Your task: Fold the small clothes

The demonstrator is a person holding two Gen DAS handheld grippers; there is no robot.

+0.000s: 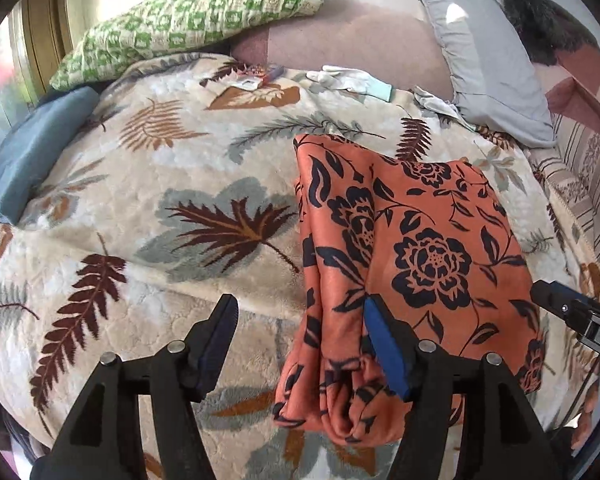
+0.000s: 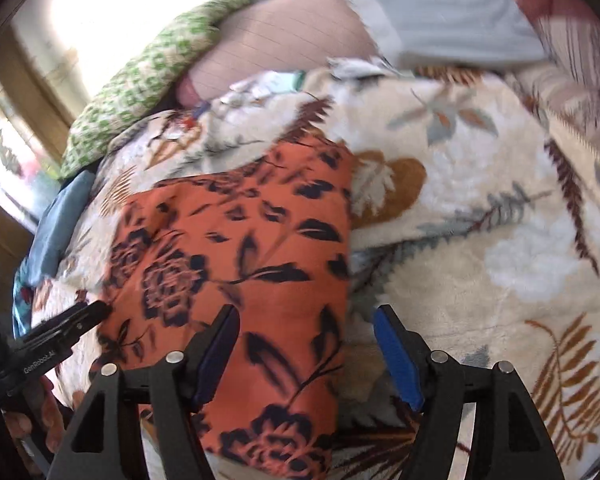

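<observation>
An orange garment (image 1: 412,264) with a dark flower print lies folded on the leaf-patterned blanket (image 1: 172,208). It also shows in the right wrist view (image 2: 236,264). My left gripper (image 1: 300,312) is open and empty over the garment's near left edge, its right finger above the cloth. My right gripper (image 2: 306,320) is open and empty over the garment's near right edge. The right gripper's tip shows at the right edge of the left wrist view (image 1: 556,300). The left gripper's tip shows at the left of the right wrist view (image 2: 72,320).
A green checked pillow (image 1: 188,20) lies at the back left. A blue folded cloth (image 1: 28,160) lies at the left. A grey pillow (image 1: 488,60) lies at the back right. White gloves (image 1: 348,78) and small items (image 1: 256,76) rest at the blanket's far edge.
</observation>
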